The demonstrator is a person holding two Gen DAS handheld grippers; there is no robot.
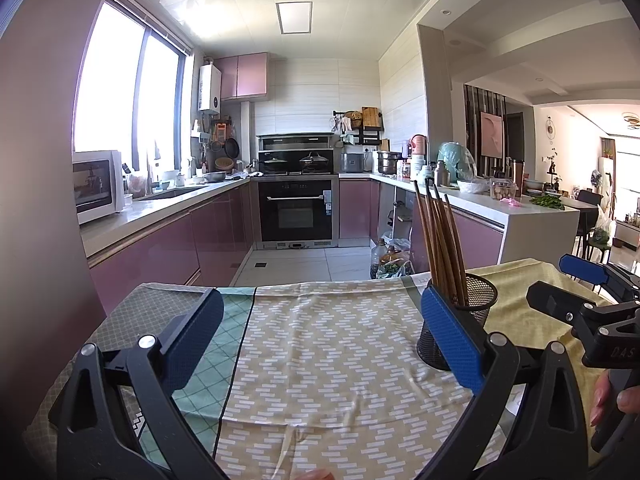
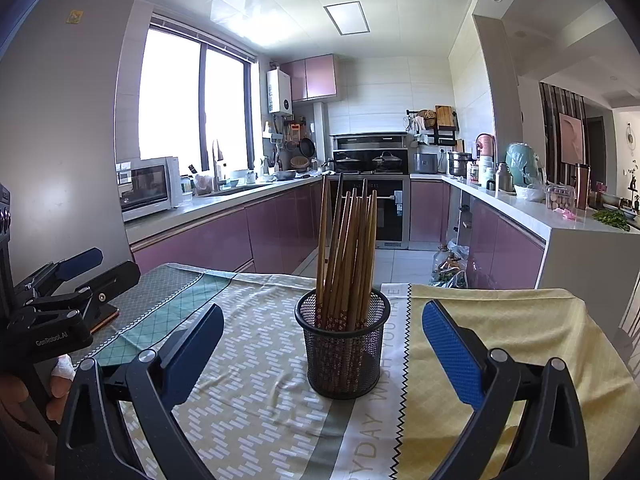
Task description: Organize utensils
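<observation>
A black mesh cup [image 2: 343, 350] stands upright on the cloth-covered table [image 2: 248, 396], holding several wooden chopsticks [image 2: 346, 248]. My right gripper [image 2: 323, 354] is open and empty, its blue pads [image 2: 454, 354] on either side of the cup, not touching it. My left gripper [image 1: 320, 344] is open and empty over bare cloth, left of the cup [image 1: 466, 320] and its chopsticks [image 1: 442, 240]. The right gripper also shows at the right of the left wrist view [image 1: 560, 284], and the left gripper at the left of the right wrist view [image 2: 100, 266].
The table is covered by patterned cloths, green-grey on the left [image 1: 168, 312] and yellow on the right [image 2: 500, 320]. Its far edge drops to the kitchen floor [image 1: 304, 260]. A white counter [image 2: 568, 224] stands at the right and purple cabinets [image 1: 168, 244] at the left.
</observation>
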